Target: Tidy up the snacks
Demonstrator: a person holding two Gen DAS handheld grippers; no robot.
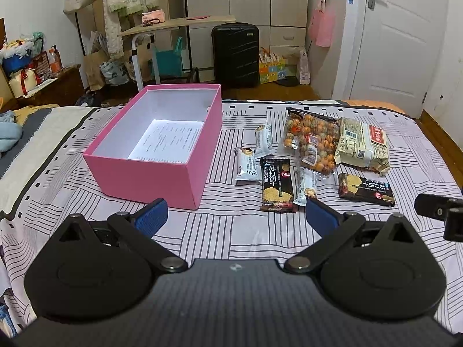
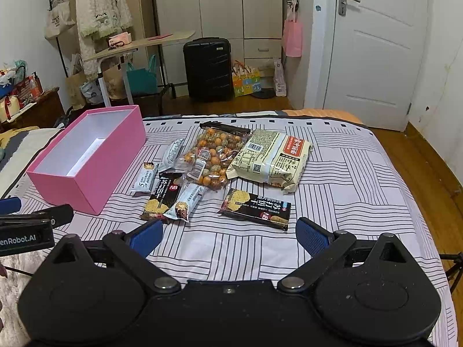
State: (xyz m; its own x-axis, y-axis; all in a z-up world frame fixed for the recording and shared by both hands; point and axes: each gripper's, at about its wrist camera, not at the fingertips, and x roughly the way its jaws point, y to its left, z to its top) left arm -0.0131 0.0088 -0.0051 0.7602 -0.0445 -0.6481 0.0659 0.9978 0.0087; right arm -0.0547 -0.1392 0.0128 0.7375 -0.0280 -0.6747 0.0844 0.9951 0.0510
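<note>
On the bedspread, pink box apparently points away lengthwise.

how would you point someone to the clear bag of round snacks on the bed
Start at the pink box on the striped bedspread. To its right lies the snack pile; the clear bag shows orange and speckled balls, unlike the opaque wrappers around it.

The left gripper sat low in its frame, jaws spread wide, gripping nothing. The right gripper matched it (blue pads well apart, likewise unloaded), each tool's black tip showing at the other frame's edge.
</note>
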